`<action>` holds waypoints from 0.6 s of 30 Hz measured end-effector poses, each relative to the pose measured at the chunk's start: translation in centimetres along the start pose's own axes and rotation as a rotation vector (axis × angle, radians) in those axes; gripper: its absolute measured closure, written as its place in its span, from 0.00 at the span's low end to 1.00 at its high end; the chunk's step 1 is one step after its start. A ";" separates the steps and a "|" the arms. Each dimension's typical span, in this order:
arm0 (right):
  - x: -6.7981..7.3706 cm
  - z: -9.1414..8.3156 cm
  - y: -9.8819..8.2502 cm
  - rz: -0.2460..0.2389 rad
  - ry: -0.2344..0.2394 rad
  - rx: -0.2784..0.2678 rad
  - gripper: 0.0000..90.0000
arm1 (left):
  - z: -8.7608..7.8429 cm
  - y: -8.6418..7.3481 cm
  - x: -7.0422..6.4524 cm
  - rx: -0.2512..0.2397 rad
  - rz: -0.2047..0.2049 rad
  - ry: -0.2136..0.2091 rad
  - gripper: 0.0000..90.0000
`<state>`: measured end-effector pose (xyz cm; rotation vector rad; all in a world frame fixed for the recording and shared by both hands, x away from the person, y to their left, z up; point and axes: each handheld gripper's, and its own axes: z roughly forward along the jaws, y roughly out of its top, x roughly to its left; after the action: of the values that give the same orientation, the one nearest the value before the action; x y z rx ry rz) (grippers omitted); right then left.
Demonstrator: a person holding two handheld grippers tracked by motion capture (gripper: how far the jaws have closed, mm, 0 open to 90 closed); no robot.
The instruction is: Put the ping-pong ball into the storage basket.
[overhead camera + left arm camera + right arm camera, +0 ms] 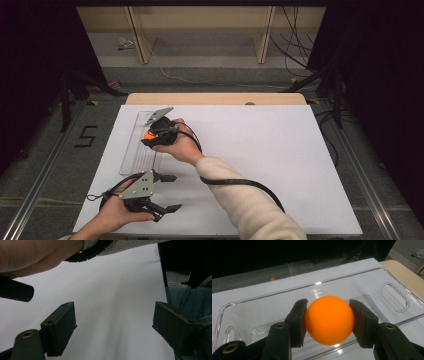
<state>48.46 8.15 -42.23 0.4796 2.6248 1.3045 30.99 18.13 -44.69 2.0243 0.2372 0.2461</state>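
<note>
Ball point(329, 320) sits clamped in right claw point(328, 322) above clear tray point(394, 293); left claw point(113, 331) gapes empty over bench point(280, 150).

I see a white sheet point(260, 165) covering the table point(215, 98), whose pale wooden edge shows along the far side. Beyond it stands a light wooden shelf frame point(200, 30); cables point(295, 45) trail over the grey floor point(45, 165), which bears a dark mark point(86, 136).
</note>
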 end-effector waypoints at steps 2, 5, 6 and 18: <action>0.0 0.1 0.0 -0.001 0.003 0.003 0.57 | 0.0 0.0 0.0 0.000 0.000 0.000 0.20; 0.0 0.2 -0.1 -0.001 0.004 0.006 0.57 | 0.0 0.0 0.0 0.003 0.001 -0.002 0.20; -0.1 0.3 -0.1 -0.003 0.005 0.007 0.57 | 0.0 0.0 0.0 0.004 0.002 -0.003 0.20; -0.1 0.6 -0.2 -0.004 0.008 0.018 0.57 | 0.0 0.0 0.0 0.001 -0.001 -0.002 0.20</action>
<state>48.71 8.44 -42.79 0.4724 2.6452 1.2853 30.96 18.11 -44.70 2.0251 0.2370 0.2439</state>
